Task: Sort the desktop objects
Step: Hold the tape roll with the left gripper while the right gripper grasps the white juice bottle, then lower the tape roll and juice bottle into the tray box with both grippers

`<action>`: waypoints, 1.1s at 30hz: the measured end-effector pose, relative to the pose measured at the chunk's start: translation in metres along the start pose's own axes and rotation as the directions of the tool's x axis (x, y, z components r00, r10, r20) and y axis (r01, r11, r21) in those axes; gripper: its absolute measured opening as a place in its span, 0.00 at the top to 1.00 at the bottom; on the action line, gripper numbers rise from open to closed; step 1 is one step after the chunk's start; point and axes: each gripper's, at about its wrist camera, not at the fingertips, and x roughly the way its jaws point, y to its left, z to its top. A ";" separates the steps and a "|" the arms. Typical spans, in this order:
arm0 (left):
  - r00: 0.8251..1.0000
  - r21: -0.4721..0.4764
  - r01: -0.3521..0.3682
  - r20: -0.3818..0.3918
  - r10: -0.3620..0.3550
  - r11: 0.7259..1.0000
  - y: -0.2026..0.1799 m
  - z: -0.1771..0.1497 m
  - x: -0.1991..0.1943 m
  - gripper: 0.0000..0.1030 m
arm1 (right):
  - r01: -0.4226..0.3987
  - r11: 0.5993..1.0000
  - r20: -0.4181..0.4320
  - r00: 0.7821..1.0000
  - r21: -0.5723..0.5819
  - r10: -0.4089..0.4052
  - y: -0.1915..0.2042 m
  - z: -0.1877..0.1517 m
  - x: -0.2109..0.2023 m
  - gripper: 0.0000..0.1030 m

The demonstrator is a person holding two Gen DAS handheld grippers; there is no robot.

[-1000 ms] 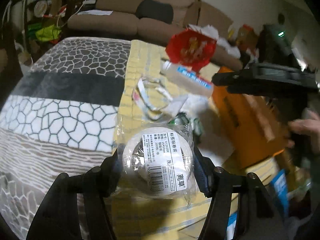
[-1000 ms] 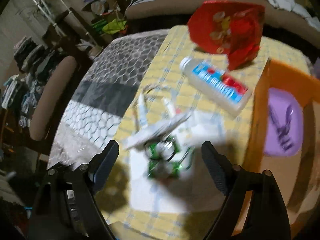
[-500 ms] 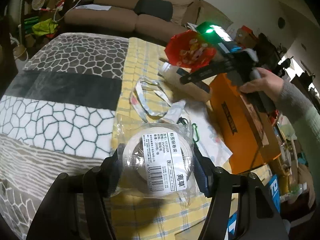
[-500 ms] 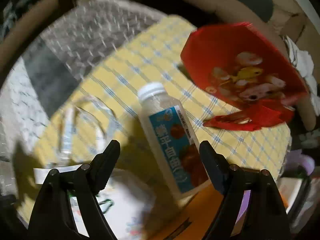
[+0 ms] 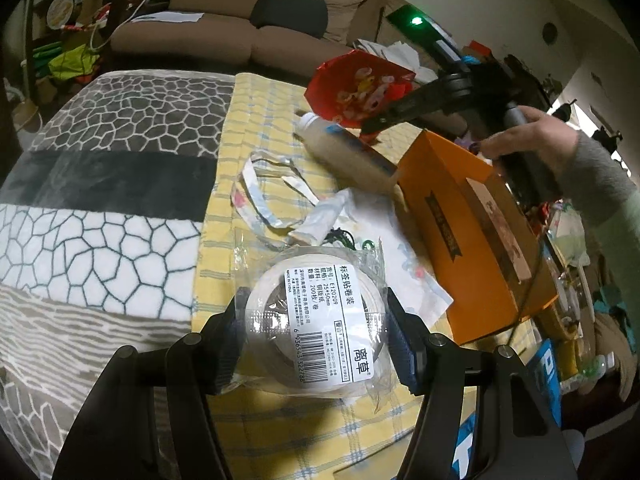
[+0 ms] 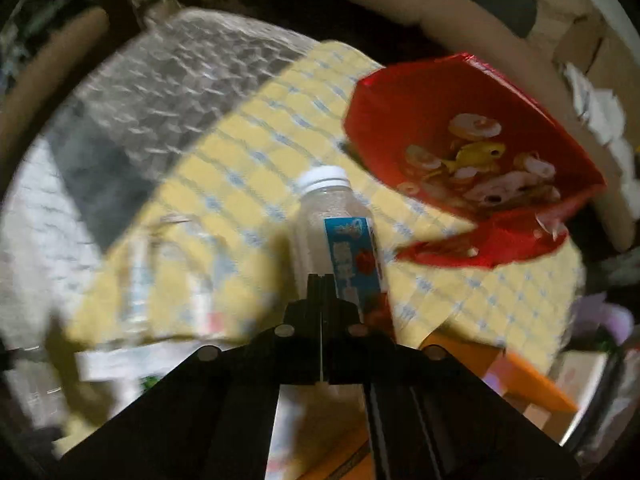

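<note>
Between your left gripper's (image 5: 316, 336) fingers sits one white label roll in clear plastic wrap (image 5: 316, 326), clamped. Your right gripper (image 6: 322, 280) is fully closed, empty, above one clear white-capped bottle (image 6: 332, 220) lying ahead.

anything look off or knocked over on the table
The white-capped bottle lies on its side on the yellow checked cloth, beside the red snack bag. The right gripper, jaws shut and empty, hovers at it. Nothing looks spilled.
</note>
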 end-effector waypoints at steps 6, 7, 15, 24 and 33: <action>1.000 0.005 0.013 0.011 -0.013 1.000 -0.003 -0.002 -0.004 0.37 | 0.053 0.999 0.015 0.998 0.003 -0.053 -0.003 0.008 -0.003 0.12; 1.000 0.005 0.011 0.011 -0.011 1.000 -0.003 -0.002 -0.004 0.37 | 0.058 0.998 0.016 0.998 -0.007 -0.058 -0.003 0.011 0.001 0.13; 1.000 -0.002 0.020 0.008 -0.020 1.000 0.002 0.003 -0.003 0.37 | 0.085 0.996 -0.153 0.985 0.031 -0.079 -0.004 0.025 0.085 0.33; 1.000 0.031 0.020 0.015 -0.020 0.999 -0.008 0.002 -0.003 0.37 | -0.018 0.989 0.043 0.999 0.147 0.011 -0.008 0.005 0.008 0.37; 0.991 0.164 0.133 -0.005 -0.134 0.977 -0.089 0.000 -0.009 0.37 | -0.153 0.960 0.158 0.980 0.234 0.118 -0.052 -0.136 -0.124 0.39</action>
